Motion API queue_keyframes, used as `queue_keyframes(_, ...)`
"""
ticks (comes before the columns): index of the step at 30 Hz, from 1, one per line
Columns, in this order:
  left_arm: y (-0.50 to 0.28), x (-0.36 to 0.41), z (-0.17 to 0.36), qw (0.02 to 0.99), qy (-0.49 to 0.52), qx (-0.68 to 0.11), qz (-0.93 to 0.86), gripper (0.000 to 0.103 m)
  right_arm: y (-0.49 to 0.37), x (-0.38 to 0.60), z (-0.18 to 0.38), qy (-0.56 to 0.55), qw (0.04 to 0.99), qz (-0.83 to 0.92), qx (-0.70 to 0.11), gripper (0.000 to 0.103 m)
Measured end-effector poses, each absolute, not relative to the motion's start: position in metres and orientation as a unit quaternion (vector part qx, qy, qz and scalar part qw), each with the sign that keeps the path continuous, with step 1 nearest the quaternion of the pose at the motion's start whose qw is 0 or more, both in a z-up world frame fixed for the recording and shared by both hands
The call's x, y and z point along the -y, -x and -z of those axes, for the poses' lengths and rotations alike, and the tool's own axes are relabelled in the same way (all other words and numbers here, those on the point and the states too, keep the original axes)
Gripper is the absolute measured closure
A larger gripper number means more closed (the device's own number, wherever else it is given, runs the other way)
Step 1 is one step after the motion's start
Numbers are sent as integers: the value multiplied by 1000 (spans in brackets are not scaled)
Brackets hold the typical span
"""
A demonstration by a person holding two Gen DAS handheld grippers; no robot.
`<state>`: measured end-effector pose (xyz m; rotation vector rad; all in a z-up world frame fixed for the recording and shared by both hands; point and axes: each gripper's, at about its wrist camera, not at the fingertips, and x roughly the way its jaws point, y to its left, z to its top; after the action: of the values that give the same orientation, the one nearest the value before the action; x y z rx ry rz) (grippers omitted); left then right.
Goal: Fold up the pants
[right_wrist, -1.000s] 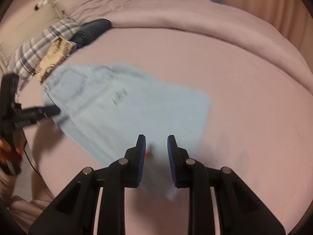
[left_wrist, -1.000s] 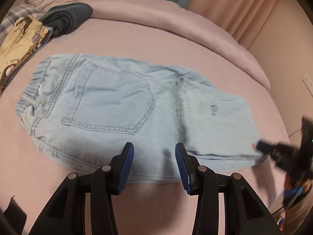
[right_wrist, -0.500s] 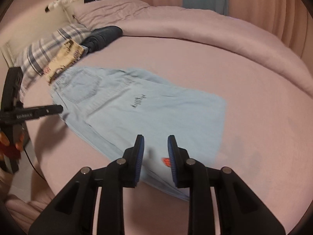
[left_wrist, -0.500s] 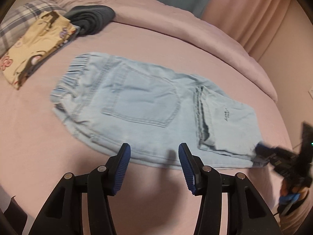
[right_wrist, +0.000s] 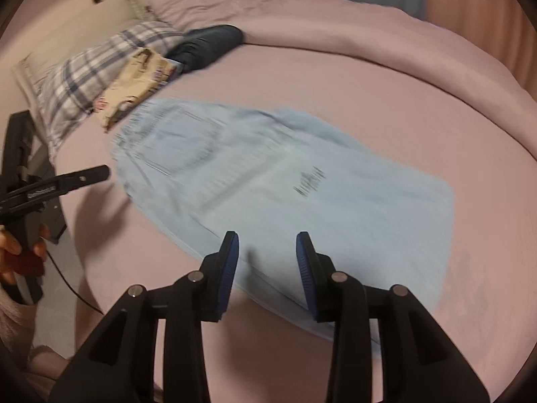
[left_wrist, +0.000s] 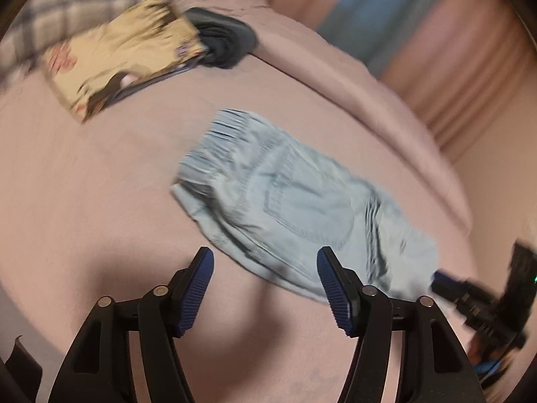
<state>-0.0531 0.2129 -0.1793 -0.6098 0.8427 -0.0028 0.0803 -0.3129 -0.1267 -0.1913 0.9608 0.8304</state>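
Note:
The light blue denim pants (left_wrist: 295, 208) lie flat on the pink bed, legs folded over the seat, elastic waistband toward the pillows. They also show in the right wrist view (right_wrist: 288, 181). My left gripper (left_wrist: 265, 270) is open and empty, above the bed near the pants' near edge. My right gripper (right_wrist: 267, 252) is open and empty, over the folded leg end. Each gripper shows in the other's view: the right one (left_wrist: 476, 302), the left one (right_wrist: 60, 181). Both views are motion-blurred.
A yellow patterned folded garment (left_wrist: 124, 53) and a dark folded garment (left_wrist: 221, 40) lie near the plaid pillow (right_wrist: 100, 63). A pink duvet (right_wrist: 352, 33) is bunched along the far side. The bed's edge is close below both grippers.
Both grippers have pulled back from the pants and opened wider. The left one has swung left, so the pants sit further right in its view. The pants lie still.

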Motion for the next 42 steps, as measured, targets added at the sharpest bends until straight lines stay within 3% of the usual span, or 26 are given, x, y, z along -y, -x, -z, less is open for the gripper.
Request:
queue_keyframes(1,55,-223,183,861,319,-395,1,27,-80,305,125,85,796,-398,-447,65)
queue_keyframes(3,56,-234,189,853,347,-391,-2,25,-77,285,124,84,789,-414,-446,62)
queue_keyframes(14,31,-243,202,841,370,-396,-4,25,-70,221,123,89,764,-454,-450,58)
queue_keyframes(42,18,-268,219,818,413,-400,13,25,-78,213,124,75,760,-455,-459,57)
